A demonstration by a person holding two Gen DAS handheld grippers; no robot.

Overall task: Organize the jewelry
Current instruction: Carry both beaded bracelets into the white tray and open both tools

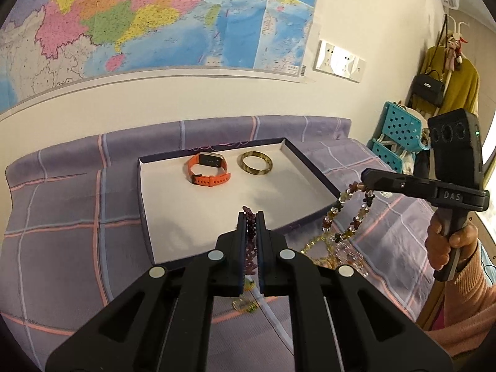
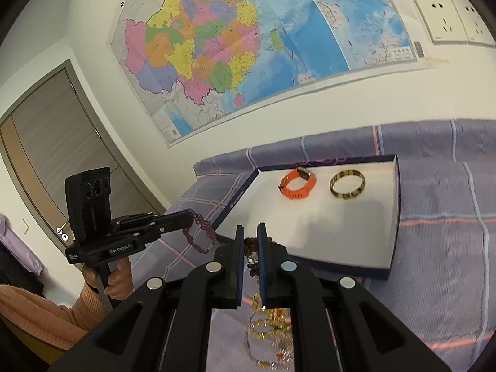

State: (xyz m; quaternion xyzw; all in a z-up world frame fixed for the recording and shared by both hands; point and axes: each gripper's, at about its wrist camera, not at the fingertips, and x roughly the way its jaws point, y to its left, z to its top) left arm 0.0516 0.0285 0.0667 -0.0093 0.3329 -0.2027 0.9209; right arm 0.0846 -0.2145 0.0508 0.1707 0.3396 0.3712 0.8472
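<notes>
A shallow white tray (image 1: 173, 223) (image 2: 341, 241) lies on the plaid bedspread. In it are an orange watch (image 1: 207, 169) (image 2: 297, 183) and a yellow-brown bangle (image 1: 256, 162) (image 2: 347, 184). My left gripper (image 1: 251, 220) (image 2: 189, 217) is shut on a purple beaded bracelet (image 1: 250, 241) (image 2: 198, 232), held above the tray's near edge. My right gripper (image 2: 250, 232) (image 1: 365, 175) is shut on a multicoloured flower-bead bracelet (image 1: 347, 214) (image 2: 252, 254), which hangs just right of the tray. More gold and bead jewelry (image 1: 334, 254) (image 2: 269, 334) lies on the bedspread below.
The purple plaid bedspread (image 1: 68, 223) (image 2: 446, 248) runs up to a white wall with a map (image 1: 155, 15). Teal baskets (image 1: 400, 130) and a coat rack with a bag (image 1: 431, 86) stand at the right. A door (image 2: 46, 142) is at the left.
</notes>
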